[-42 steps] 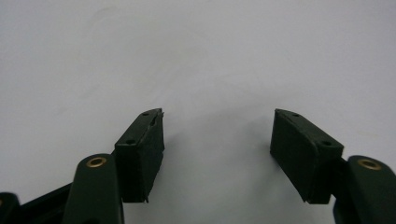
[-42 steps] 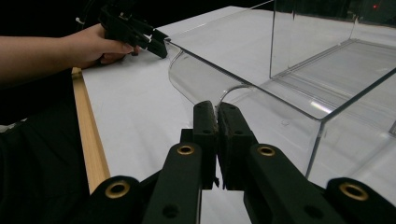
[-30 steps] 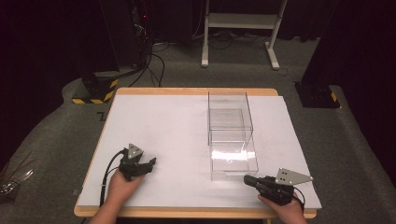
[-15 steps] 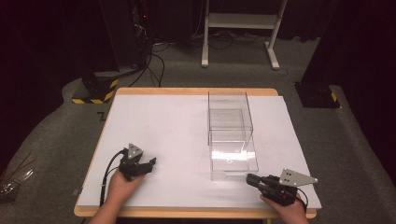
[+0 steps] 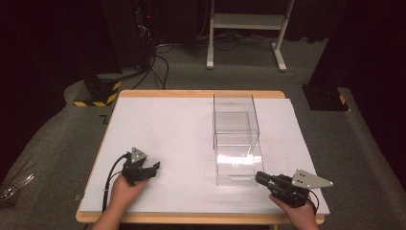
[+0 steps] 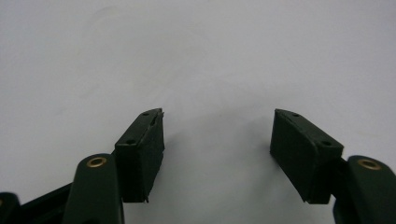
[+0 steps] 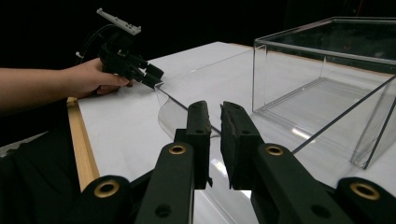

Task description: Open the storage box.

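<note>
A clear plastic box stands right of centre on the white table; its open top shows in the right gripper view. A clear panel extends from its front towards me, and its rounded edge shows in the right gripper view. My right gripper sits at the panel's front right corner. Its jaws are nearly together, with the panel's thin edge in the narrow gap. My left gripper rests at the front left, open over bare white table.
The wooden table edge runs along the front. A white stand and dark equipment with cables stand on the floor beyond the table. A yellow-black striped base lies at the far left corner.
My right gripper has shifted slightly to the right along the front of the clear panel. The left gripper and the box have stayed put.
</note>
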The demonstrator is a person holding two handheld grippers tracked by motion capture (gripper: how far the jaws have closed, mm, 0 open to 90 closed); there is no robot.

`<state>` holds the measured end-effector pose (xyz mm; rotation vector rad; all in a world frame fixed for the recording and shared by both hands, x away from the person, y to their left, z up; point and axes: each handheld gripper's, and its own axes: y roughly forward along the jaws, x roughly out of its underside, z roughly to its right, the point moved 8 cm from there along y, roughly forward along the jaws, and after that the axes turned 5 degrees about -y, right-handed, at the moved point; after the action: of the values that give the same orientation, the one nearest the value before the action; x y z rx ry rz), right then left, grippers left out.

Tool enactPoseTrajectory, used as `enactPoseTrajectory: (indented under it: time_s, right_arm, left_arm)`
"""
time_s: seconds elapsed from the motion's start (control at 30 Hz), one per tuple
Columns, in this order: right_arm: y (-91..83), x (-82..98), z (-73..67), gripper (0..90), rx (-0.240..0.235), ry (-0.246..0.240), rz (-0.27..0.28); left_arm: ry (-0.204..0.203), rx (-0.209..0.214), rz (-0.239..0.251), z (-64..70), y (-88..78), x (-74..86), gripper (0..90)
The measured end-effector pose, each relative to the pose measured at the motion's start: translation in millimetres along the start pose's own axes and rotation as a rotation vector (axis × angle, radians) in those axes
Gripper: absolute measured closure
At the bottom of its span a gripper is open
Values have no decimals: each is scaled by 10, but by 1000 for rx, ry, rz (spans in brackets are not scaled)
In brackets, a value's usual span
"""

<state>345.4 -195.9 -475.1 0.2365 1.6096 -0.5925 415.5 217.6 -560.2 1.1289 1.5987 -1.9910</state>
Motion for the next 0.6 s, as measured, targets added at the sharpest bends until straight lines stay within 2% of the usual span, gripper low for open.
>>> enactPoseTrajectory:
  time_s: [0.2, 0.23, 0.4, 0.5, 0.53, 0.57, 0.6]
  right_arm:
    - [9, -62, 53, 792, 31, -3, 5]
    - [14, -84, 85, 784, 52, 0, 9]
    - [10, -119, 156, 777, 88, -1, 8]
    - [-3, -130, 252, 765, 144, 2, -2]
    - [-3, -130, 252, 765, 144, 2, -2]
    - [-15, -118, 320, 749, 195, 9, -20]
    - [-15, -118, 320, 749, 195, 9, -20]
  left_arm:
    - [0, 0, 0, 1, 0, 0, 352]
    - [0, -1, 1, 1, 0, 0, 353]
    - [0, 0, 0, 0, 0, 0, 352]
    - [0, 0, 0, 1, -1, 1, 353]
    - [0, 0, 0, 1, -1, 1, 353]
    - [0, 0, 0, 1, 0, 0, 352]
    - [0, 0, 0, 1, 0, 0, 353]
